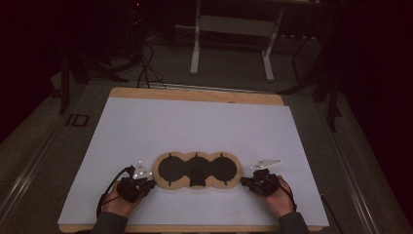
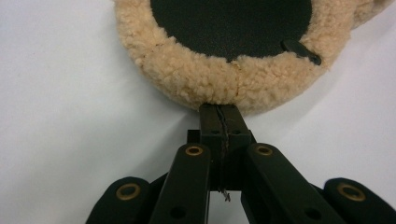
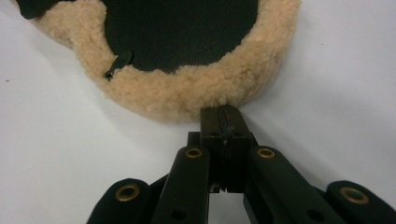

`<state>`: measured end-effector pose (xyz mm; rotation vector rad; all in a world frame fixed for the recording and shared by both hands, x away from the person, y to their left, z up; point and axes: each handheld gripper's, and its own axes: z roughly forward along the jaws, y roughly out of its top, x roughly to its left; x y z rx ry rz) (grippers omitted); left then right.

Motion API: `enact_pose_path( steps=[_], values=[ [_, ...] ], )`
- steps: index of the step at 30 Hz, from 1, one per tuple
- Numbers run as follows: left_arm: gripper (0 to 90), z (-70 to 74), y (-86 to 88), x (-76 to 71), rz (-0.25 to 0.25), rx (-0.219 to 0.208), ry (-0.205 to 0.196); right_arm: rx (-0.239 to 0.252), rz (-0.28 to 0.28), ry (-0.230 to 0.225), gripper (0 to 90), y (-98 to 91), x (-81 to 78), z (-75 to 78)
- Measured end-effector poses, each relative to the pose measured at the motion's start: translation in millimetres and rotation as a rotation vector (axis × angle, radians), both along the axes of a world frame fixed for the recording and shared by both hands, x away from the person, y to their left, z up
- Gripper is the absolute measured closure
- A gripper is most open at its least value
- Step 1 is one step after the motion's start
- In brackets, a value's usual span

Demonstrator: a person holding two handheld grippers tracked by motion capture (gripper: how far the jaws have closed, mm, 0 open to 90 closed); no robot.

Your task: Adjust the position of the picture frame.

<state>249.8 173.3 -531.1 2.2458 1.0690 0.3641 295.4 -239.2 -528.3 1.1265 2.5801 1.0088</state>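
The fleece-edged pad [image 1: 197,170], a flat piece of three joined rounds with tan sheepskin trim and black centres, lay stretched straight between the two pairs of tongs, its long axis running from one to the other. The left gripper [image 1: 146,181] stood at one end lobe and the right gripper [image 1: 249,181] at the other, each pointing inward along that axis, so neither hand was nearer than its partner.

In the left gripper view the left gripper's [image 2: 219,111] jaws were pressed fully together, their tips just meeting the fluffy rim [image 2: 219,84] dead ahead; whether any fleece was nipped between them I could not tell (the seam between the jaws looked bare). The right gripper view gave the mirror case: the right gripper [image 3: 221,113] was closed tight, tips at the trim [image 3: 205,95] straight in front, nothing visibly caught.

A small black tab [image 2: 301,50] lay just beyond and to one side of the left tips, and another [image 3: 117,63] sat likewise off the right tips.

The white sheet [image 1: 195,122] beyond the pad lay bare, with ample room to move away from the tongs; the near table edge [image 1: 195,228] ran close behind both hands, leaving little room to pull back.
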Motion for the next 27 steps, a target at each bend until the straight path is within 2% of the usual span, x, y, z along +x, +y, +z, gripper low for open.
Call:
enact_pose_path(
  steps=[27],
  values=[
    [90.0, -1.2, -8.2, 12.8, 0.014, 0.004, -0.025, 0.009, -0.062, -0.018, 89.5, -3.6, 8.7, -1.4]
  ],
)
